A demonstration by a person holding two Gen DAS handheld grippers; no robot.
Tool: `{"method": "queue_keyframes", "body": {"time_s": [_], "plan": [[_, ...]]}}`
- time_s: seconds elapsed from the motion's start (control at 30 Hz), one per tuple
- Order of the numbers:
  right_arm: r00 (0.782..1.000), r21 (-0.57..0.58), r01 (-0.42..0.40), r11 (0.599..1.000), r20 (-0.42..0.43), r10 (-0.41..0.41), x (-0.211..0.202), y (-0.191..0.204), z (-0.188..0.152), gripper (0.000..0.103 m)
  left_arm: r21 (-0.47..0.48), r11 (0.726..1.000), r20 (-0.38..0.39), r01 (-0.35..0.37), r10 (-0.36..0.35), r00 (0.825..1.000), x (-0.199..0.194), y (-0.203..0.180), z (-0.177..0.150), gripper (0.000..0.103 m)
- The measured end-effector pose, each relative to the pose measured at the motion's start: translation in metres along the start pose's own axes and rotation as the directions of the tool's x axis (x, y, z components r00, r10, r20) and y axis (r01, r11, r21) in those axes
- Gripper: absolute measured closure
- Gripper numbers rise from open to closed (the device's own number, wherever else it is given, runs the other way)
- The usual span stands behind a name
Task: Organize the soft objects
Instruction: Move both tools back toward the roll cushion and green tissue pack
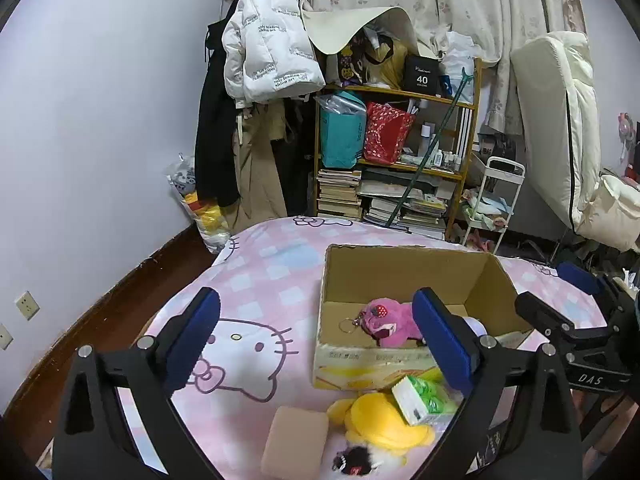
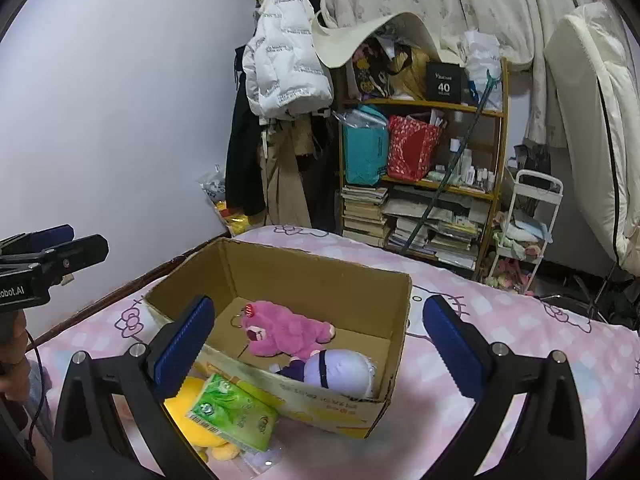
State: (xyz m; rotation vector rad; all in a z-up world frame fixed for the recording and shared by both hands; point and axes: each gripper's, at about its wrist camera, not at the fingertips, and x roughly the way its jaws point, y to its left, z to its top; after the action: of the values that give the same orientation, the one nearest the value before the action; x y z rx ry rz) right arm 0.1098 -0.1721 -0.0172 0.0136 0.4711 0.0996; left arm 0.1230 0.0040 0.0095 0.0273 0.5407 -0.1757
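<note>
On the pink bed (image 1: 256,264), a cardboard box (image 2: 320,280) is placed open-topped, holding a pink plush (image 2: 288,330) and a purple plush (image 2: 340,370) against its near wall. Just outside that wall, a yellow plush (image 1: 384,420) is overlaid by a green tissue pack (image 2: 234,414); a tan pad (image 1: 296,442) lies beside it. Both the left tool (image 1: 316,348) and right tool (image 2: 320,344) are held spread and empty. Bare bedding is seen left of the box.

Wall (image 1: 100,120): plain lilac, left of claw | shelf (image 1: 400,160): books, bags, ahead | curtain (image 1: 460,0): floral, behind shelf | coats (image 1: 264,40): hanging | floor (image 1: 100,320): dark wood
</note>
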Motion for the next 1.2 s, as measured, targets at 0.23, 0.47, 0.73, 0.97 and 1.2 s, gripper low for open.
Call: {"method": "queue_keyframes", "body": {"time_s": [0.23, 0.47, 0.73, 0.97, 1.2], "plan": [[0.999, 0.009, -0.035, 0.999, -0.021, 0.035, -0.014, 0.013, -0.007, 0.0, -0.025, 1.0, -0.085, -0.004, 0.002, 0.996, -0.015, 0.013, -0.01, 0.006], [0.996, -0.005, -0.07, 0.998, -0.063, 0.07, -0.017, 0.026, -0.02, 0.0, 0.005, 0.999, -0.17, -0.041, 0.041, 0.985, -0.021, 0.017, -0.025, 0.006], [0.988, 0.022, -0.094, 0.995, -0.119, 0.096, -0.016, 0.027, -0.035, 0.0, 0.021, 0.998, -0.295, -0.065, 0.068, 0.953, 0.002, 0.021, -0.041, 0.006], [0.983, 0.02, -0.109, 0.994, -0.149, 0.111, -0.007, 0.036, -0.043, 0.0, -0.016, 0.997, -0.394, -0.078, 0.065, 0.917, 0.025, 0.036, -0.052, 0.006], [0.965, 0.078, -0.117, 0.99, -0.226, 0.132, 0.014, 0.037, -0.057, 0.0, -0.007, 0.998, -0.443, -0.067, 0.057, 0.895, 0.037, 0.035, -0.059, 0.006]]}}
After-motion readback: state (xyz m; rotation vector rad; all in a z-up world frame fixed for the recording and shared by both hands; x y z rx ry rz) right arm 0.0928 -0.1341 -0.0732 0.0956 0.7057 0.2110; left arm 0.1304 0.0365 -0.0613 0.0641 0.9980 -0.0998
